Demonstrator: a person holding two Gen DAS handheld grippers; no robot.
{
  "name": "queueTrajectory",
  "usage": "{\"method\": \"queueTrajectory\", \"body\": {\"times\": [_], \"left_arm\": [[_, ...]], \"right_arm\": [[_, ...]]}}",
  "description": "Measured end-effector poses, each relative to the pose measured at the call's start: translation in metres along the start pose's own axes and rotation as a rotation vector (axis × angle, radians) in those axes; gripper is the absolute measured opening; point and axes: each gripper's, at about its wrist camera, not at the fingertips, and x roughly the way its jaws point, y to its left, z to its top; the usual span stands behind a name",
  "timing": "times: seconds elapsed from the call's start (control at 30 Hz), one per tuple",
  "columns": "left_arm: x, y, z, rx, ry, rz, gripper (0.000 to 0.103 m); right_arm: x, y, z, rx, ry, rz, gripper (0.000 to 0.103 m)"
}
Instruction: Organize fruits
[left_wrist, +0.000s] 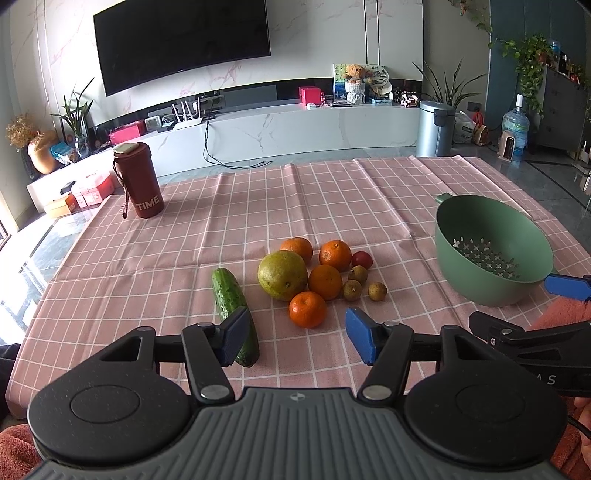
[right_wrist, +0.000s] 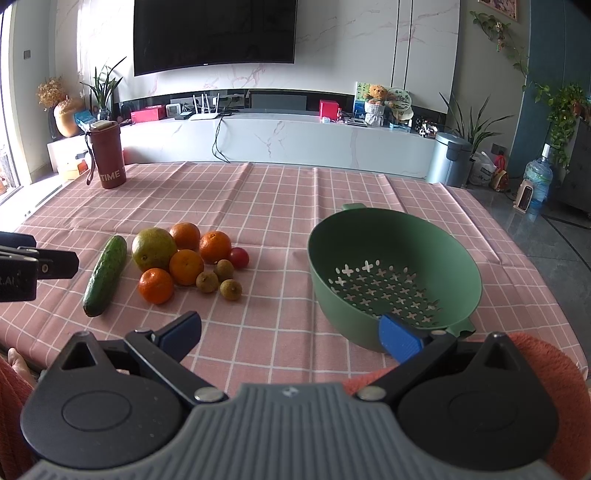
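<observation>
A dark red tumbler (left_wrist: 141, 180) marked TIME stands far back and left of the fruit pile on the pink checked tablecloth (left_wrist: 229, 221). A cucumber (left_wrist: 234, 313) lies just left of the pile; the left gripper (left_wrist: 297, 338) hovers over its near end, jaws wide apart, gripping nothing. The pile itself: a large green-yellow citrus (left_wrist: 282, 275), four mandarins (left_wrist: 325, 281) touching around it, then three small brown fruits, probably longans (left_wrist: 351, 290), and a small red tomato (left_wrist: 361, 259) at the pile's right edge. Well right of the pile sits an empty green colander (right_wrist: 393, 280). The right gripper (right_wrist: 291, 338) is spread open, one blue pad (right_wrist: 400, 339) over the colander's near rim.
</observation>
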Motion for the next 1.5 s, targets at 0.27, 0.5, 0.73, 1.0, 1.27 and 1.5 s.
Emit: {"method": "queueTrajectory", "body": {"times": [0.27,0.5,0.73,1.0,1.27,1.5], "left_arm": [[-0.001,0.000,0.001,0.001,-0.003,-0.006,0.071],[0.001,0.001,0.002,0.000,0.001,-0.028,0.071],[0.014,0.026,0.018,-0.065,0.031,-0.112,0.062],[0.046,0.048,0.031,-0.086,0.100,-0.114,0.044],[0.102,0.088,0.037,-0.195,0.228,-0.042,0.045],[0.143,0.112,0.029,-0.282,0.305,-0.057,0.052]], "right_arm": [[0.000,0.000,0.000,0.000,0.000,0.000,0.098],[0.000,0.001,0.001,-0.002,0.005,0.007,0.098],[0.009,0.011,0.009,-0.019,0.028,0.085,0.095],[0.044,0.040,0.026,-0.086,0.038,0.213,0.068],[0.090,0.073,0.051,-0.131,0.065,0.331,0.067],[0.137,0.107,0.067,-0.188,0.093,0.384,0.067]]}}
